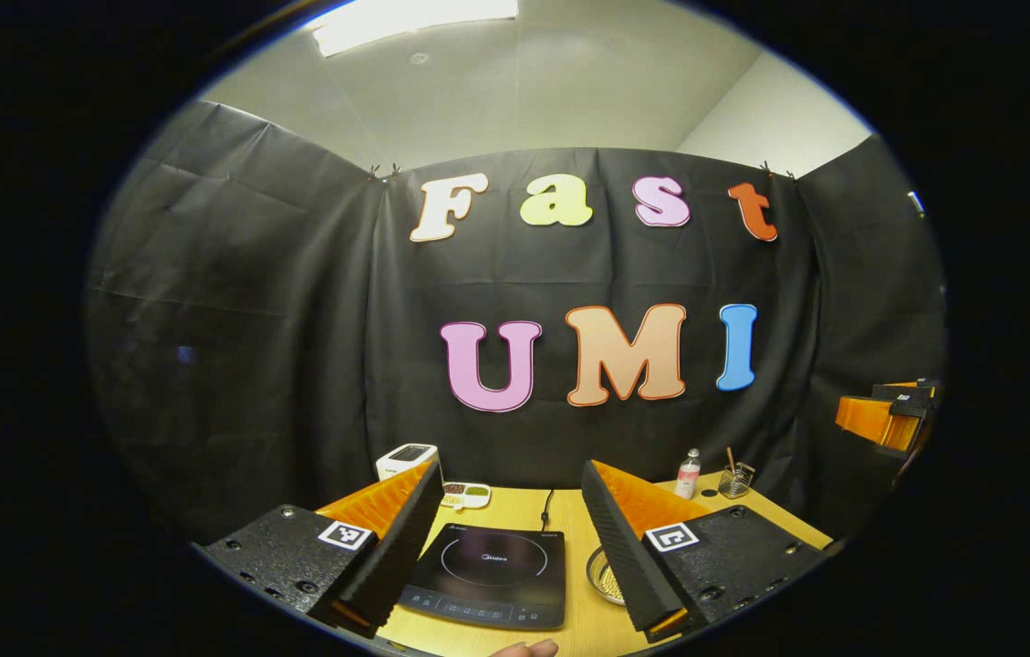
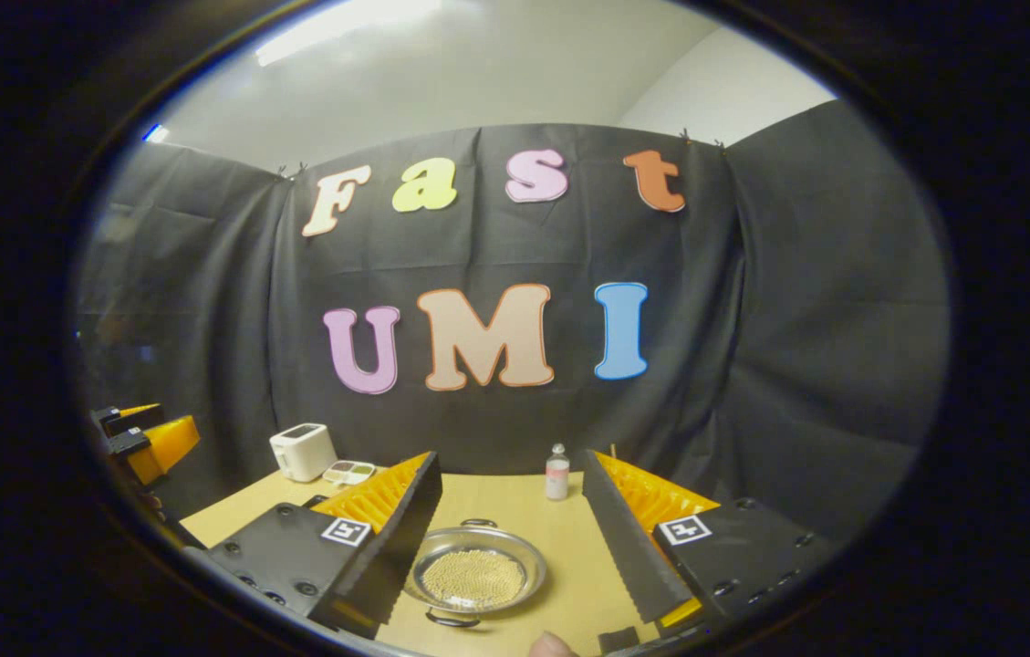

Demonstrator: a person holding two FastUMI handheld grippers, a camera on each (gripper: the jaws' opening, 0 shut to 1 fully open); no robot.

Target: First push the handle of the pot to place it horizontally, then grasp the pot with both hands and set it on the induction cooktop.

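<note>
Both grippers are hovering with jaws apart, holding nothing. Right gripper (image 2: 505, 529) is framing the pot (image 2: 475, 577) at lower centre, likely lining up its handle; left gripper (image 1: 510, 538) is facing the induction cooktop (image 1: 489, 575), its destination.

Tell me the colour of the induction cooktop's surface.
Black, with a thin ring marking on the induction cooktop; clearest in the left gripper view.

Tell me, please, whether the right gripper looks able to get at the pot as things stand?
Probably yes. The right gripper is open, and the pot sits on the table directly ahead between its fingers, with nothing lying between them.
</note>
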